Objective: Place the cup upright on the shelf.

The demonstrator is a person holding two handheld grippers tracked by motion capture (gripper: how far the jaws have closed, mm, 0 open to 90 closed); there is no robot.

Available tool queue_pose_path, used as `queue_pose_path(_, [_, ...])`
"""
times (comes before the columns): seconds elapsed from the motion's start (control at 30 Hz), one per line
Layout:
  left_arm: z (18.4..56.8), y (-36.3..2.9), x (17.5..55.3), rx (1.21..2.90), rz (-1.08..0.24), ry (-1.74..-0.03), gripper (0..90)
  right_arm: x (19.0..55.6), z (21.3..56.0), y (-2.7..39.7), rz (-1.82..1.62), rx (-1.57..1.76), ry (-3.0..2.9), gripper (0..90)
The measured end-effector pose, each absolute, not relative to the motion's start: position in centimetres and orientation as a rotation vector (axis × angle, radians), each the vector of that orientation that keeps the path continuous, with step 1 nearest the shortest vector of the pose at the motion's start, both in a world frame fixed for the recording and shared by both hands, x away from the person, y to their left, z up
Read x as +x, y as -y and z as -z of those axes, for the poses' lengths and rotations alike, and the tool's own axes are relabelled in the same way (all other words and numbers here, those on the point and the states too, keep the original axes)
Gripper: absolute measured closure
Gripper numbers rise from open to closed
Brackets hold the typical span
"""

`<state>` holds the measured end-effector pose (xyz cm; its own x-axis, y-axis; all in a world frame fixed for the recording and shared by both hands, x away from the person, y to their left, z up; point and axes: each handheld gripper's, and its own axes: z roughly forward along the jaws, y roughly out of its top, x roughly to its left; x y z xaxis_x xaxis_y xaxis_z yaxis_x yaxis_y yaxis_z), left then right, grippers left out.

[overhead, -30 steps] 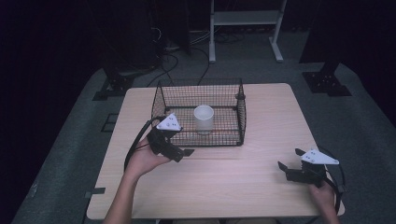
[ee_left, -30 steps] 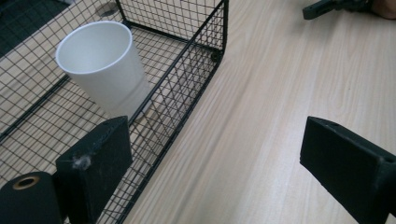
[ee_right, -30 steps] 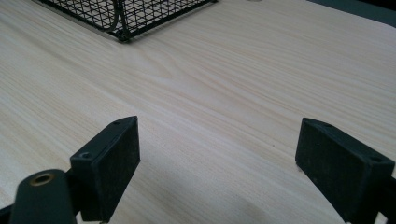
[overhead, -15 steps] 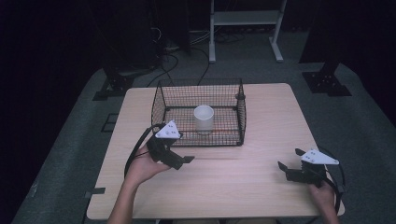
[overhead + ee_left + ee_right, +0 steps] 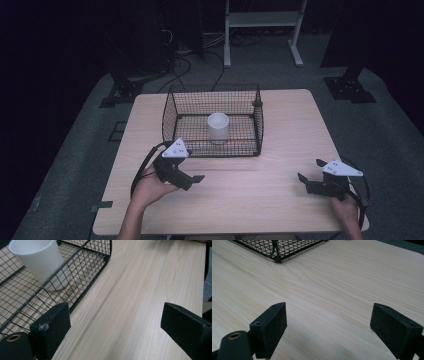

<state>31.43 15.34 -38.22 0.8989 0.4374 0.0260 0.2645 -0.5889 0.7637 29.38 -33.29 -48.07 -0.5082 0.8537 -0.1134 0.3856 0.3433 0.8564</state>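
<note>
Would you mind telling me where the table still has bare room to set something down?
Bare table lies right of the wire basket, between the left gripper and right gripper along the near edge, and in a narrower strip left of the basket. The basket's middle is taken by the white cup.

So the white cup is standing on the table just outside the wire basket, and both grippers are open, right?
Not quite: the white cup stands inside the wire basket, as the high view shows. The left gripper and right gripper are indeed open.
</note>
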Motion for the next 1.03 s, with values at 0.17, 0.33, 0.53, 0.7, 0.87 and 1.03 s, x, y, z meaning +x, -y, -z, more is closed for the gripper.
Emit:
queue_pose_path(0.17, [38.9, -15.5, 30.7, 2.236, -0.269, -0.508, 8.3, 29.4, 48.1, 33.3, -1.085, 1.078, -2.051, 13.1])
queue_pose_path(0.33, [39.5, -15.9, 30.3, 2.225, -0.272, -0.527, 8.3, 29.4, 48.1, 33.3, -1.086, 1.076, -2.049, 13.1])
queue_pose_path(0.53, [40.5, -16.6, 29.0, 2.184, -0.284, -0.552, 8.3, 29.4, 48.1, 33.2, -1.083, 1.074, -2.052, 13.1])
queue_pose_path(0.7, [41.3, -16.6, 28.3, 2.168, -0.271, -0.558, 8.3, 29.4, 48.1, 33.2, -1.076, 1.075, -2.052, 13.1])
queue_pose_path(0.87, [41.8, -16.5, 27.4, 2.147, -0.261, -0.556, 8.3, 29.3, 48.1, 33.1, -1.071, 1.069, -2.053, 13.1])
queue_pose_path(1.03, [42.4, -16.6, 27.0, 2.149, -0.265, -0.555, 8.3, 29.3, 48.1, 33.1, -1.071, 1.066, -2.051, 13.1])
